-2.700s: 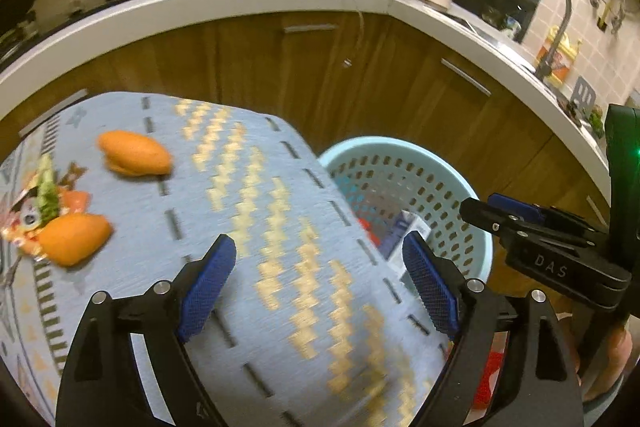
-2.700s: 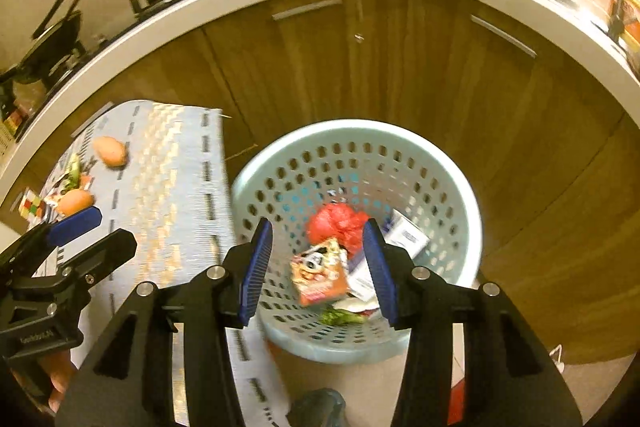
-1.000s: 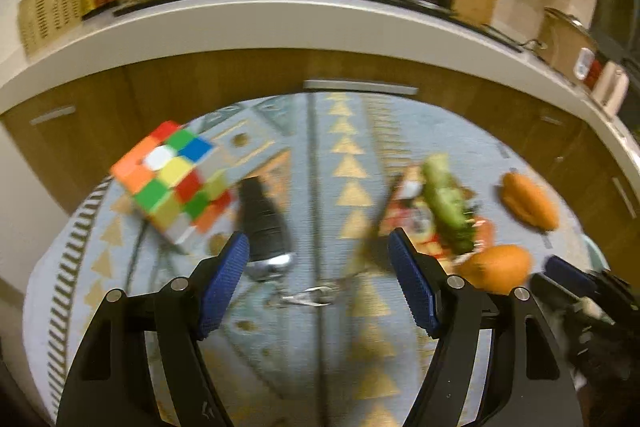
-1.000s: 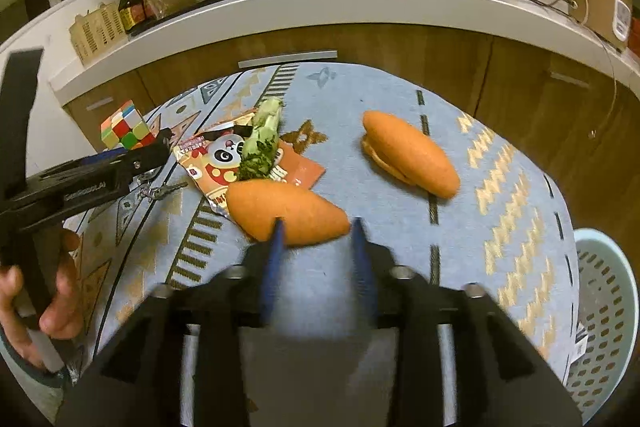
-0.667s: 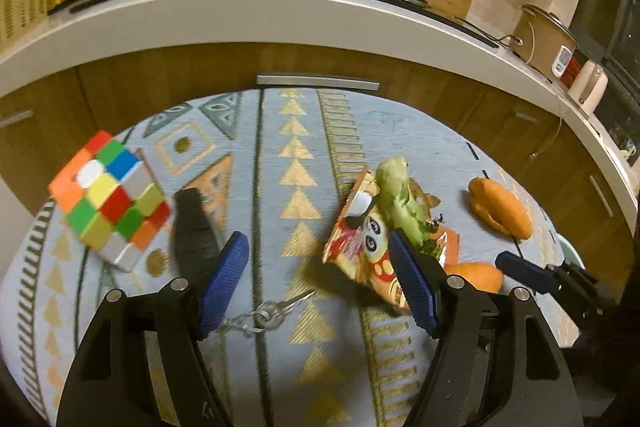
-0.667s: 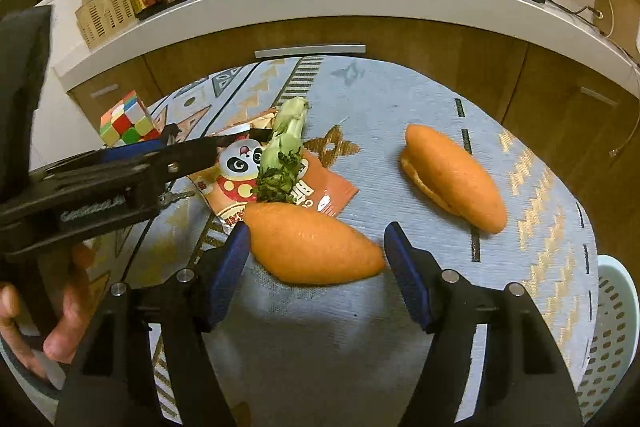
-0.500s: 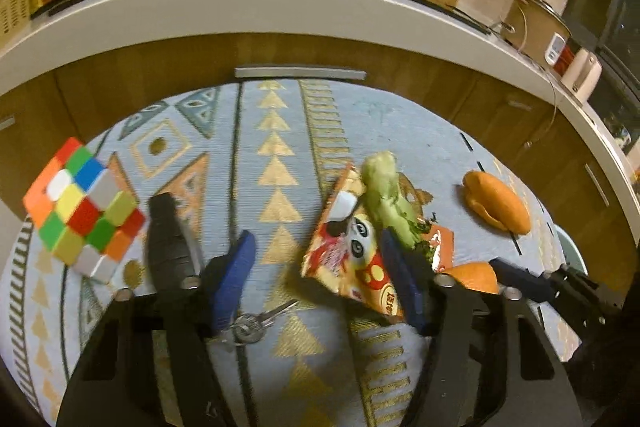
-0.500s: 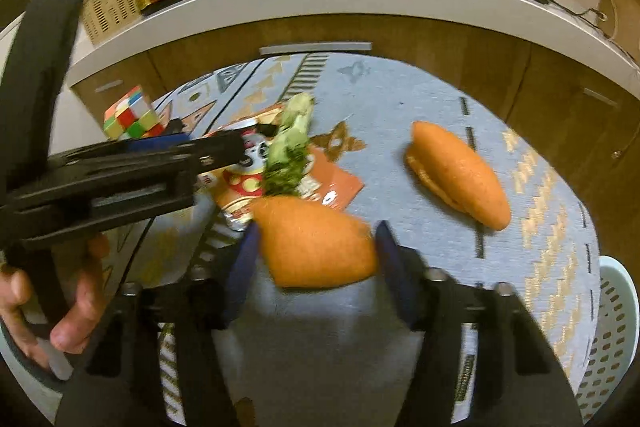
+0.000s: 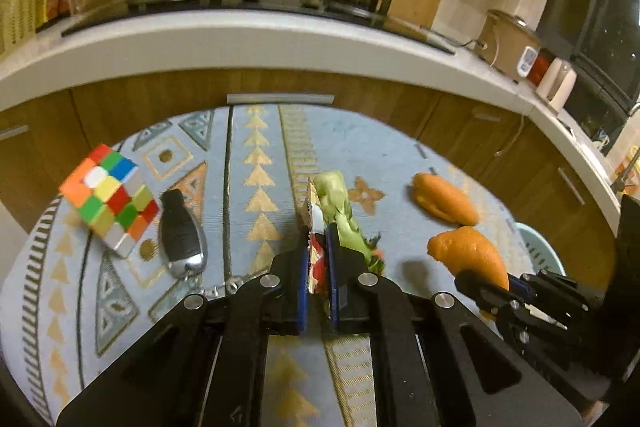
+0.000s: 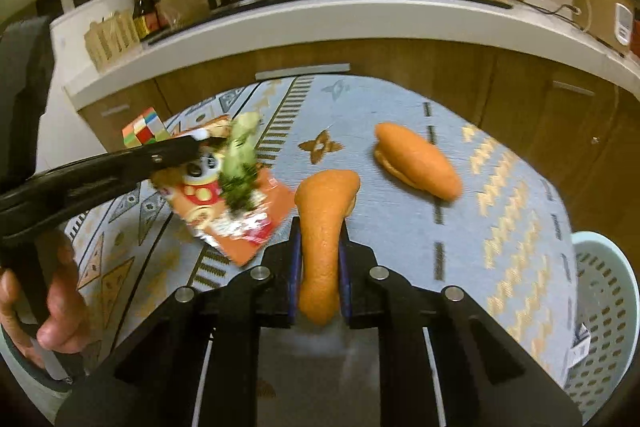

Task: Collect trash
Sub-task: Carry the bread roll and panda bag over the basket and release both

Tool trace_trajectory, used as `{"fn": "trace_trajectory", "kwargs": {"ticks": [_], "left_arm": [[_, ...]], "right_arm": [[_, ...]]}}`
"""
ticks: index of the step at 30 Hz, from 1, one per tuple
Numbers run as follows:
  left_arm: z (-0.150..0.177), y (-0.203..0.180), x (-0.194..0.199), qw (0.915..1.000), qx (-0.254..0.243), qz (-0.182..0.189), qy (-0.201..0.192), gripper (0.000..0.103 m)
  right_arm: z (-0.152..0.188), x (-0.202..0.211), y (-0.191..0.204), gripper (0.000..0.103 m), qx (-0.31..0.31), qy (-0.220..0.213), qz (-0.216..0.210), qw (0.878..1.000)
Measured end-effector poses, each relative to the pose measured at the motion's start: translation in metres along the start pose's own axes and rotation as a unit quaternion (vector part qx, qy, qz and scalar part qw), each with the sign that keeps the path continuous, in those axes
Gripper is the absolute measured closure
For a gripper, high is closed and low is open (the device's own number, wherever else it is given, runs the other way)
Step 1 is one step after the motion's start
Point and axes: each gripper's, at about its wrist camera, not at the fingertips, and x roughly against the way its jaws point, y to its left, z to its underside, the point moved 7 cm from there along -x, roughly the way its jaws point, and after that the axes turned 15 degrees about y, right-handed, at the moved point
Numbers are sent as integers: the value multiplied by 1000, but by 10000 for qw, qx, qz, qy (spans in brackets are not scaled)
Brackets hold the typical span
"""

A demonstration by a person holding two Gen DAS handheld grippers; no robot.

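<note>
My left gripper (image 9: 317, 247) is shut on the edge of a red snack wrapper (image 10: 224, 215), which shows edge-on between the pads in the left wrist view (image 9: 314, 259). A green vegetable scrap (image 9: 340, 211) lies against the wrapper and shows blurred in the right wrist view (image 10: 240, 155). My right gripper (image 10: 320, 243) is shut on an orange bread roll (image 10: 324, 227), squeezed between the pads; it also shows in the left wrist view (image 9: 472, 255). A second roll (image 10: 416, 159) lies on the patterned tablecloth (image 10: 500, 207).
A light blue perforated trash basket (image 10: 604, 307) stands past the table's right edge. A colour cube (image 9: 108, 199), a black car key (image 9: 180, 231) and a key ring lie at the left. A curved counter and wooden cabinets stand behind the table.
Both grippers swung from the basket to the table. The left jaws closed on the wrapper and tipped it up on edge. The right jaws closed on the near bread roll.
</note>
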Motion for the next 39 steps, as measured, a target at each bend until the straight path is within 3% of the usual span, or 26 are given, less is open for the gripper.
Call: {"fn": "trace_trajectory", "kwargs": {"ticks": [9, 18, 31, 39], "left_arm": [[19, -25, 62, 9984, -125, 171, -516, 97], [32, -66, 91, 9954, -455, 400, -747, 97], [26, -191, 75, 9839, -1417, 854, -681, 97], [33, -266, 32, 9762, -1877, 1030, -355, 97]], "right_arm": [[20, 56, -8, 90, -64, -404, 273, 9988], [41, 102, -41, 90, -462, -700, 434, 9955], [86, 152, -156, 90, -1513, -902, 1046, 9788], [118, 152, -215, 90, -2070, -623, 1250, 9683]]}}
